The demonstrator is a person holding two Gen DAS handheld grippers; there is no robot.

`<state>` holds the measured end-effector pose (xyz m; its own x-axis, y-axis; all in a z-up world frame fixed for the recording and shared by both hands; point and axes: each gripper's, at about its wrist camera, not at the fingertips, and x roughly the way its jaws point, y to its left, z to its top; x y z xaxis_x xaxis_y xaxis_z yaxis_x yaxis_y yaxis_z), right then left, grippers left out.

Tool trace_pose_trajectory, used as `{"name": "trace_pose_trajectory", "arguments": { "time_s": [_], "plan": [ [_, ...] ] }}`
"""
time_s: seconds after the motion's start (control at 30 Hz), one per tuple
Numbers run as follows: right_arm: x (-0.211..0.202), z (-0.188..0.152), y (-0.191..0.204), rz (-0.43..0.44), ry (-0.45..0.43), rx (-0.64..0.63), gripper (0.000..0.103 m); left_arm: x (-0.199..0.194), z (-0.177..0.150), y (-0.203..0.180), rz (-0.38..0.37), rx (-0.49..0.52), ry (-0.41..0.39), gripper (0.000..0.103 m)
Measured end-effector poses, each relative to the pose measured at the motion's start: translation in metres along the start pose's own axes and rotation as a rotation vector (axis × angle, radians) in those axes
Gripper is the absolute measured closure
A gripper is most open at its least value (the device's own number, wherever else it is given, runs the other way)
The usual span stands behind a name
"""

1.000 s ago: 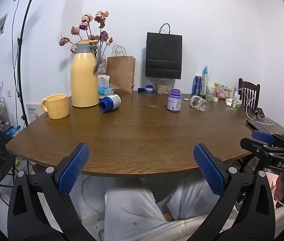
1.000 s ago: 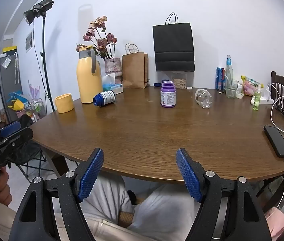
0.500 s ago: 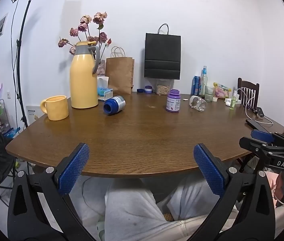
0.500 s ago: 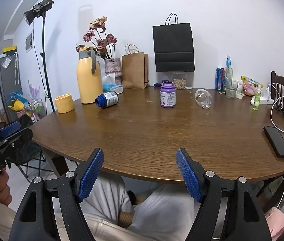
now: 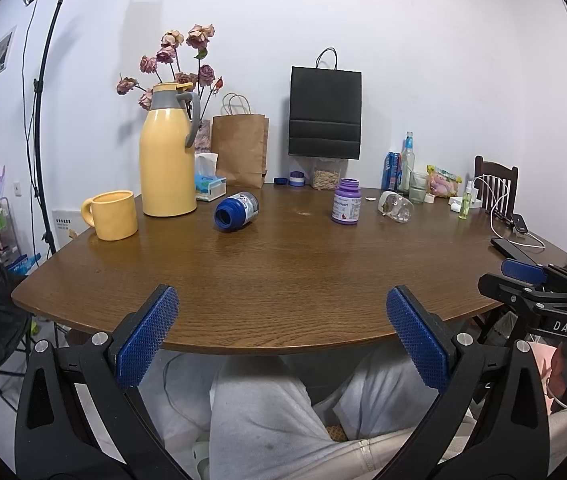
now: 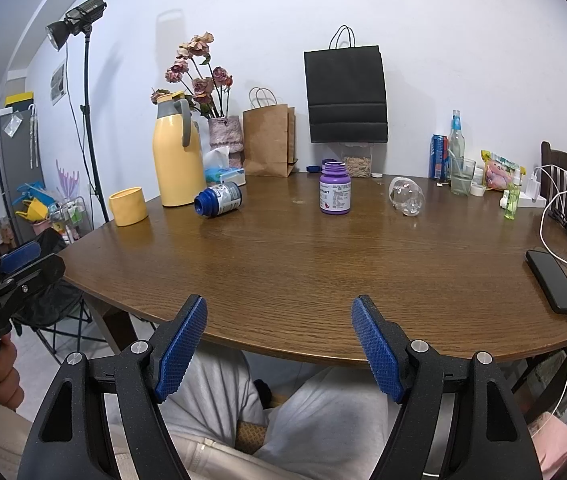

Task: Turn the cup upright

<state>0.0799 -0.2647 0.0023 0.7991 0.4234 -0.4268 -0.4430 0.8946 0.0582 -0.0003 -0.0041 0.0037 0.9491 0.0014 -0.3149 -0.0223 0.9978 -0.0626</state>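
A yellow mug (image 5: 111, 215) stands on the brown table (image 5: 283, 280) at the far left, beside a tall yellow thermos (image 5: 168, 152); it looks rim-down, with its handle to the left. It also shows in the right wrist view (image 6: 128, 206). My left gripper (image 5: 283, 336) is open and empty, held at the table's near edge, far from the mug. My right gripper (image 6: 279, 344) is open and empty, also at the near edge. Each gripper shows at the side of the other's view.
A blue-capped jar (image 5: 237, 212) lies on its side mid-table. A purple bottle (image 5: 346, 201) stands upright and a clear jar (image 5: 395, 207) lies tipped to its right. Paper bags, flowers, bottles and snacks line the back. A phone (image 6: 553, 286) with cable lies at right.
The left wrist view has shifted slightly, so the table objects sit a little further right. The right gripper has barely moved. Both grippers stay open.
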Motion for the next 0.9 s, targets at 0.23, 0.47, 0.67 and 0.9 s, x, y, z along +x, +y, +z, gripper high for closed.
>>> {"name": "trace_pose_trajectory", "arguments": {
  "time_s": [0.23,0.47,0.67,0.9],
  "plan": [
    [-0.0003,0.0004,-0.0002,-0.002,-0.002,-0.001,0.023,-0.0008,0.0017,0.0025,0.0,0.001,-0.001,0.0],
    [-0.0006,0.001,-0.0006,-0.002,-0.003,-0.002,0.023,-0.0008,0.0021,0.0026,-0.001,0.001,-0.002,0.0],
    [-0.0019,0.0013,-0.0007,-0.001,-0.002,0.0,0.023,-0.0011,0.0021,0.0025,-0.001,0.001,-0.002,0.0],
    [-0.0008,0.0015,-0.0022,0.0,-0.001,-0.001,0.023,-0.0014,0.0023,0.0044,0.0,0.001,-0.003,0.0]
  ]
}}
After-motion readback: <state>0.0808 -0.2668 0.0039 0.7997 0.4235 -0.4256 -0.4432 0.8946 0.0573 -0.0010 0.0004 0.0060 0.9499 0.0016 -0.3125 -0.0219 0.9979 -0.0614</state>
